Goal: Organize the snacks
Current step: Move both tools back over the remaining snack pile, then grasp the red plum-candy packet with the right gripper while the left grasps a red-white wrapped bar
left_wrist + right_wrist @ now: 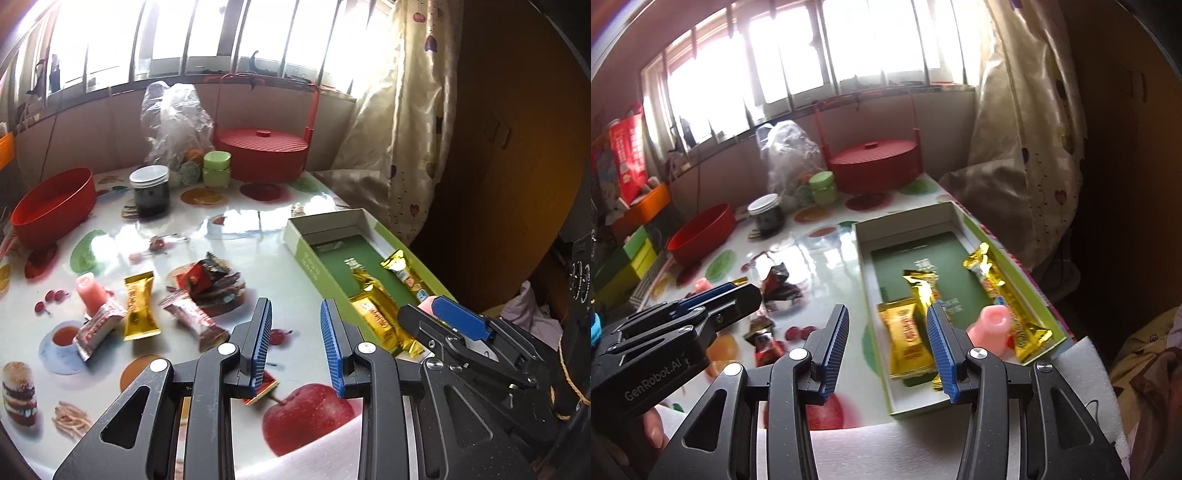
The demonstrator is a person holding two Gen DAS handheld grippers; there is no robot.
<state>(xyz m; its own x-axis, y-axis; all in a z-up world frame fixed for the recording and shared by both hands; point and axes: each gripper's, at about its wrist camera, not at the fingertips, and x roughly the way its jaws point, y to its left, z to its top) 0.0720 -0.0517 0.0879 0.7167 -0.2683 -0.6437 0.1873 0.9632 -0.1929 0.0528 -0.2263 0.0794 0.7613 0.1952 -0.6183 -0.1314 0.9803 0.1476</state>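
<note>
Three gold snack packets (pixel 910 334) in box (pixel 964 400) under right gripper (pixel 890 345)

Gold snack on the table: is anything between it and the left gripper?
Not directly. The left gripper is open over bare tablecloth, and the gold snack lies ahead to its left. A red-white snack lies close beside it on the gripper's side, and another touches its far edge; both crowd a grasp.

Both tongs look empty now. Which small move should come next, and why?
Probably move the left tongs forward-left to the gold snack packet lying loose on the table and close on it. Both tongs are open, the right tongs hover by the green box, which already holds similar gold packets.
</note>
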